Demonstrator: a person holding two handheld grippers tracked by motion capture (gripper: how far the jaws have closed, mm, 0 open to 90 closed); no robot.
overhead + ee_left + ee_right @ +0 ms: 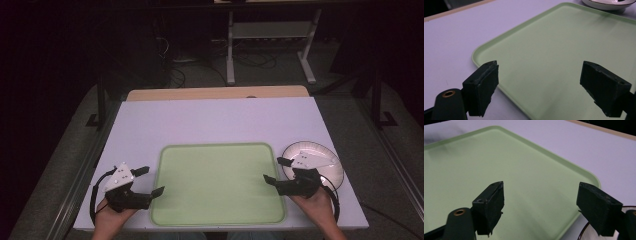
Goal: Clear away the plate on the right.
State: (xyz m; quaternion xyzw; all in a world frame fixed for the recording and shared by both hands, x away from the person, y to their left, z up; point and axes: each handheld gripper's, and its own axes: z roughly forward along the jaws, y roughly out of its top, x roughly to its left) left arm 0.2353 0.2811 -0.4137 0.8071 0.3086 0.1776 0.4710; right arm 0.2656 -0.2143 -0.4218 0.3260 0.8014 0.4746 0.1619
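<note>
Both hands enter at the near edge of the counter (pixel 215 120), each holding a gripper. Left gripper (pixel 150 181) sits at the tray's left rim, jaws spread wide with nothing between them; in the left gripper view (pixel 539 85) one jaw hangs over the bare counter just outside the rim, the other over the tray floor. Right gripper (pixel 277 170) sits at the tray's right rim, jaws likewise spread and empty; in the right gripper view (pixel 540 203) one jaw is over the tray floor, the other over the rim of the plate. Light green tray (pixel 217 150), rounded corners, low raised lip, lies flat at the counter's near centre with nothing on it. White round plate (pixel 327 167) with a dark rim rests on the counter just beside the tray's right edge, partly covered by the right gripper and its grey plate; its edge also shows at the top of the left gripper view (pixel 609 5). Counter surface is pale lilac-white with a strip of bare wood (pixel 215 93) along the far edge. Beyond it, a dark floor, cables, and the white legs of a stand (pixel 230 55).
</note>
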